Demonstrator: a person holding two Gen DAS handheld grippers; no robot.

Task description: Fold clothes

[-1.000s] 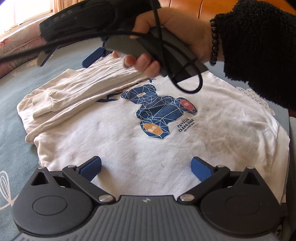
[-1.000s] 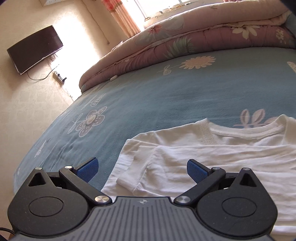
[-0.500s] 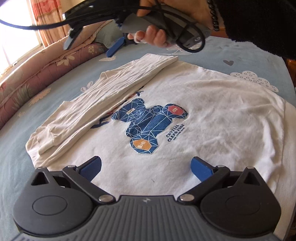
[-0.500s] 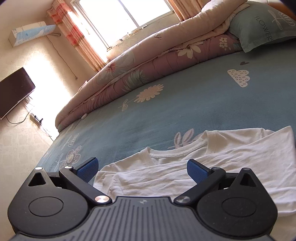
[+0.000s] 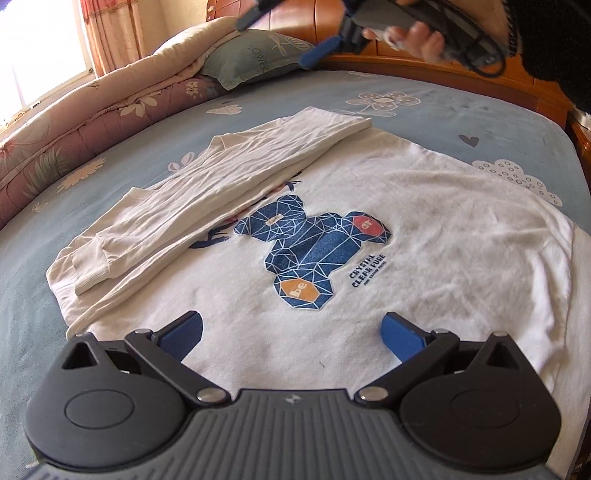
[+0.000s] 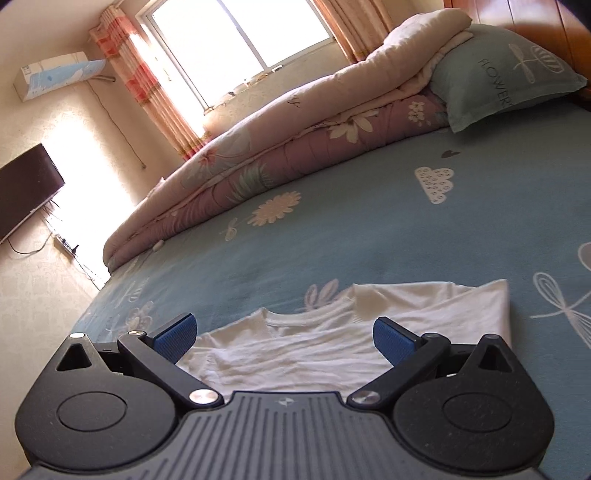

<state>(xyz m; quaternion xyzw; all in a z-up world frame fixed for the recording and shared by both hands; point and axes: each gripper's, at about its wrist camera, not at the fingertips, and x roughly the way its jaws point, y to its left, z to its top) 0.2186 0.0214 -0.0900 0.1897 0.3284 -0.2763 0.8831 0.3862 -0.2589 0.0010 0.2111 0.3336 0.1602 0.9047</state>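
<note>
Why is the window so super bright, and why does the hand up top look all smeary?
In the right wrist view, daylight through the window washes its panes out to plain white. In the left wrist view, the hand holding the other grey gripper is blurred, while the white T-shirt with the blue bear print stays sharp. Both views bend the blue bedsheet into a curve.

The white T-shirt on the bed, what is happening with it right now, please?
A person is folding the T-shirt, holding a gripper in each hand. It lies flat on the blue bed sheet with the bear print facing up. One side with its sleeve is already folded in over the body; the other side is not yet folded. The left gripper hovers open at the near edge, and the right gripper is open above the folded side, holding nothing.
</note>
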